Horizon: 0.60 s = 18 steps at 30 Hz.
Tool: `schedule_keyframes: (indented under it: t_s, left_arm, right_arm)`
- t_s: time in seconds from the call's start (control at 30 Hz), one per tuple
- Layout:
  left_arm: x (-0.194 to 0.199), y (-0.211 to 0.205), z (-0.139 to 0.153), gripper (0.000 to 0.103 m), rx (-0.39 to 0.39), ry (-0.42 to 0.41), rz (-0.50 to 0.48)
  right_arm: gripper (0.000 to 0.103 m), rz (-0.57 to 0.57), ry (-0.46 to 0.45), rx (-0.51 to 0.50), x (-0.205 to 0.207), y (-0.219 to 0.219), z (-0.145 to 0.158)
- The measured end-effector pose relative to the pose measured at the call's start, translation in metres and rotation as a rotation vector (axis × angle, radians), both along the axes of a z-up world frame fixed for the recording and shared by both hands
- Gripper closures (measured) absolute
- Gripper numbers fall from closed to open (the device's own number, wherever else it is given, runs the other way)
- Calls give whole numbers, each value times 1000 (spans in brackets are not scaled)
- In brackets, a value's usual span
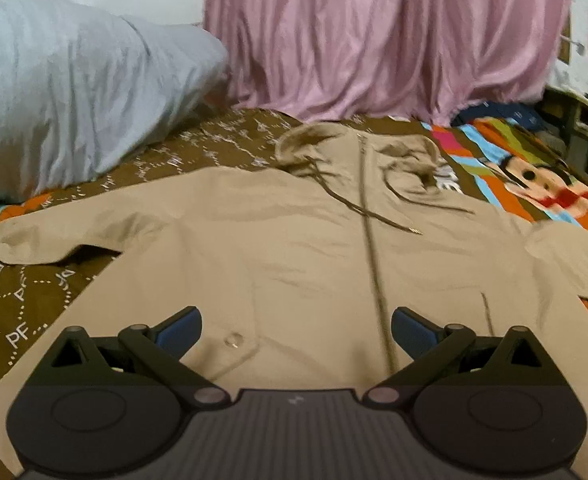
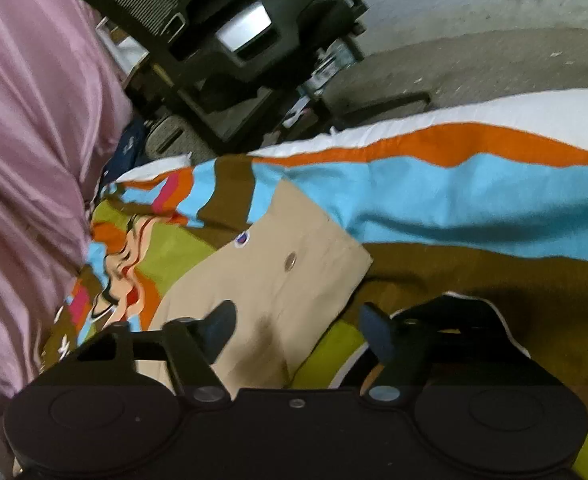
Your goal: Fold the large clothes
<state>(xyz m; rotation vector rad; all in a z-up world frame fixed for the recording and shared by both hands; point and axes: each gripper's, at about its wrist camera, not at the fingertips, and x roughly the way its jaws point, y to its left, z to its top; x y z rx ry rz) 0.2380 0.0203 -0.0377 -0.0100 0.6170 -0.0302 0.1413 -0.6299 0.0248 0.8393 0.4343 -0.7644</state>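
Note:
A large beige hooded jacket (image 1: 294,240) lies spread flat, front up, on the bed, zip down its middle, hood (image 1: 334,140) at the far end, sleeves out to both sides. My left gripper (image 1: 296,330) is open and empty, hovering over the jacket's lower front near the hem. In the right wrist view, the jacket's right sleeve cuff (image 2: 294,264) with a metal snap lies on the bedspread. My right gripper (image 2: 294,326) is open, just above the sleeve, and holds nothing.
A colourful patterned bedspread (image 1: 534,184) covers the bed. A grey pillow (image 1: 73,92) lies at the far left. A pink curtain (image 1: 374,40) hangs behind the bed. A black office chair (image 2: 221,32) stands on the floor beyond the bed's edge.

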Motion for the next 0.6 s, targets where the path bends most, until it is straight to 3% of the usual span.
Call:
schedule_keyframes:
  t_s: [0.17, 0.27, 0.33, 0.37, 0.43, 0.6]
  left_arm:
    - [-2, 26, -9, 1, -92, -1, 87]
    - [4, 43, -4, 1, -159, 28, 127]
    - [5, 52, 1, 1, -177, 16, 152]
    - [5, 55, 3, 1, -179, 7, 158]
    - [3, 61, 8, 1, -180, -8, 169]
    - [0, 69, 19, 1, -176, -17, 172]
  right_arm:
    - [56, -68, -38, 24, 1, -2, -4]
    - [63, -106, -21, -24, 8, -3, -2]
    - [87, -146, 15, -34, 13, -2, -1]
    - [88, -156, 16, -42, 14, -1, 1]
    - [99, -155, 27, -80, 17, 7, 11]
    - [102, -53, 66, -298, 39, 53, 65]
